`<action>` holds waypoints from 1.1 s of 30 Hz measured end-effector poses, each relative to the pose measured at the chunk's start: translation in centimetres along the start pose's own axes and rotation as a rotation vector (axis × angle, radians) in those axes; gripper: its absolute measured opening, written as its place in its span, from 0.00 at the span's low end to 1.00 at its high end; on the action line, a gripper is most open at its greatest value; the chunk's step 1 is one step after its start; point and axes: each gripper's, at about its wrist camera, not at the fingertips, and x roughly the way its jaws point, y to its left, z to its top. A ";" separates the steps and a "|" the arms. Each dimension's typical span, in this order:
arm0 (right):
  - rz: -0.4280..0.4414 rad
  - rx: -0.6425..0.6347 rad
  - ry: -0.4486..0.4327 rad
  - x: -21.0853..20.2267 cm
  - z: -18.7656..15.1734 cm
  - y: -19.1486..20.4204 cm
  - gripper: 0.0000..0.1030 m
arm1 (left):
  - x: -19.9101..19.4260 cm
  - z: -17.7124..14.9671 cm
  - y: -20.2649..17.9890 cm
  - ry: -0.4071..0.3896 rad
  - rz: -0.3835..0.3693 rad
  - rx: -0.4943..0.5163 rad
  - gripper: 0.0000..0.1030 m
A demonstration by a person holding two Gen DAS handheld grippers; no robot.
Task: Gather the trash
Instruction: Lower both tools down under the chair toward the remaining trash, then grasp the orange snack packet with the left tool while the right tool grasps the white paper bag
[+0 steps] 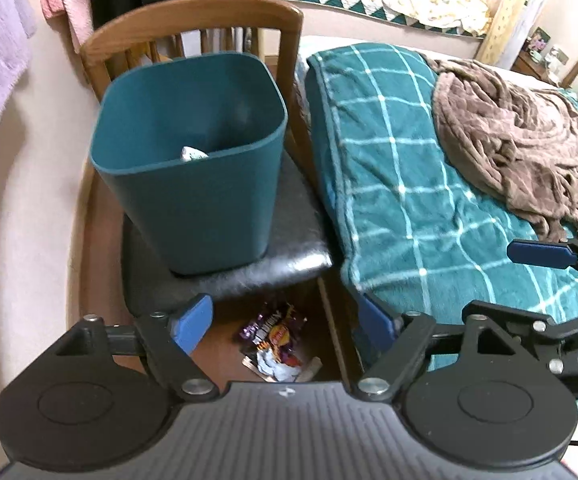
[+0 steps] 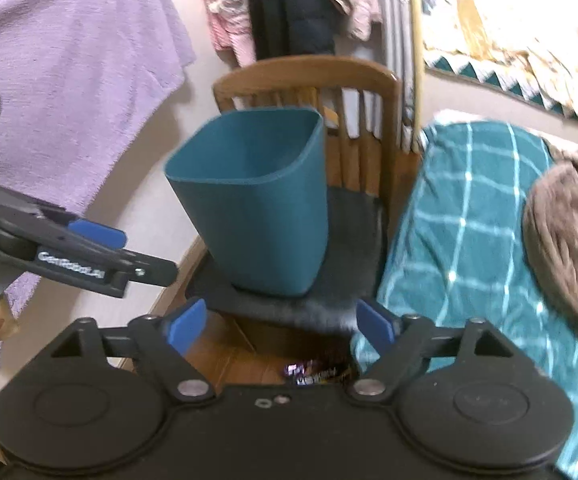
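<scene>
Crumpled purple snack wrappers (image 1: 275,338) on wooden floor, just below and between spread, empty left gripper (image 1: 285,322); right gripper (image 2: 281,326) likewise spread, empty, farther right.

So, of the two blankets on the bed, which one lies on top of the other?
The brown blanket. It lies crumpled on top of the teal checked blanket, which is spread flat beneath it with white grid lines.

crumpled wrappers (image 1: 275,340) on floor below teal bin (image 1: 193,160)
</scene>
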 end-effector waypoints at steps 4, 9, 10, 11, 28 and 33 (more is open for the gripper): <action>-0.018 0.094 0.039 1.4 -1.9 -0.8 0.84 | 2.6 -1.4 1.5 0.040 -0.055 -0.019 0.83; -0.073 0.180 0.057 5.0 -5.0 -0.8 1.00 | 7.5 -3.8 4.1 0.057 -0.085 -0.005 0.96; -0.076 0.204 0.065 6.2 -5.8 -0.9 1.00 | 8.8 -4.5 4.6 0.066 -0.092 0.006 0.96; -0.076 0.227 0.077 7.3 -6.5 -1.0 1.00 | 10.1 -5.2 5.0 0.076 -0.100 0.021 0.96; -0.235 0.434 0.288 34.6 -26.9 -4.1 0.99 | 39.1 -24.2 7.5 0.354 -0.091 0.127 0.97; -0.259 0.486 0.395 43.1 -34.4 -6.7 0.92 | 47.3 -29.2 8.0 0.415 -0.066 0.112 0.97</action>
